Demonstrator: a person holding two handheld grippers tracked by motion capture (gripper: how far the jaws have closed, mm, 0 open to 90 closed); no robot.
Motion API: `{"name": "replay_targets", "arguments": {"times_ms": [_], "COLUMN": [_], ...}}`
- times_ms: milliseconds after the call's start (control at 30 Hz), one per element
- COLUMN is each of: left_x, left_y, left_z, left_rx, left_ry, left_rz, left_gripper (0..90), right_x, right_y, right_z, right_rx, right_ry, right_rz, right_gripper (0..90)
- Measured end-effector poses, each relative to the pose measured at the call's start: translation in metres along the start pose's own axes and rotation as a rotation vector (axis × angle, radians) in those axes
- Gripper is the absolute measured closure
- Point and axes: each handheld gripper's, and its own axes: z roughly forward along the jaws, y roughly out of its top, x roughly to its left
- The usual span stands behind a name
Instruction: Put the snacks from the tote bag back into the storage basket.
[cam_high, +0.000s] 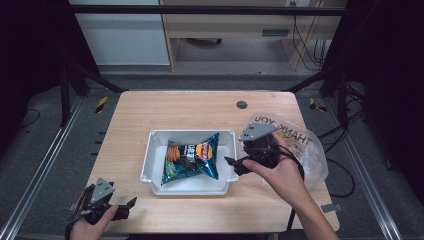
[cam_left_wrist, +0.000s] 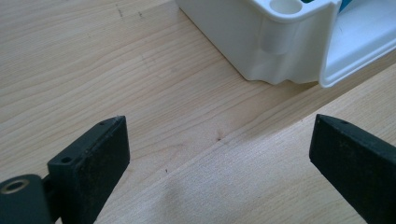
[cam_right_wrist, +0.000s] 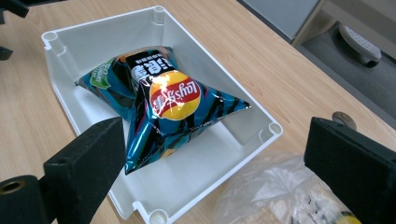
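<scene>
A blue bag of crisps (cam_high: 192, 158) (cam_right_wrist: 161, 102) lies inside a white tray (cam_high: 151, 165) (cam_right_wrist: 88, 37) at the middle of the wooden table. My right gripper (cam_high: 231, 162) (cam_right_wrist: 215, 158) hovers just off the tray's right edge, held in a hand, open and empty. A clear plastic bag (cam_high: 305, 147) (cam_right_wrist: 275, 196) printed "THANK YOU" lies under and behind that hand. My left gripper (cam_high: 131, 203) (cam_left_wrist: 219, 149) rests open at the table's front left corner, pointed at the tray's near corner (cam_left_wrist: 280, 42), nothing between its jaws.
A small dark round grommet (cam_high: 242, 104) (cam_right_wrist: 344, 119) sits in the tabletop at the back right. Metal frame rails (cam_high: 40, 165) run along both sides of the table. Bare wood (cam_high: 125, 120) surrounds the tray on the left and behind.
</scene>
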Motion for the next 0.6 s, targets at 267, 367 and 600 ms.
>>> {"name": "replay_targets", "arguments": {"times_ms": [267,367,600], "left_x": [0.000,0.000,0.000], "left_y": [0.000,0.000,0.000], "left_z": [0.000,0.000,0.000], "left_rx": [-0.003,-0.004,-0.004], "left_ry": [0.000,0.001,0.001], "left_rz": [-0.005,-0.003,-0.005], "left_gripper": [4.6,4.6,4.6], "right_x": [-0.003,-0.004,-0.007], "right_y": [-0.019,-0.026,-0.046], "right_z": [-0.010,-0.016,-0.025], "right_rx": [-0.024,-0.035,-0.065], "right_ry": [-0.023,-0.036,-0.087], "right_rz": [0.043,0.057,0.099], "right_gripper": [5.5,5.4,4.8]}}
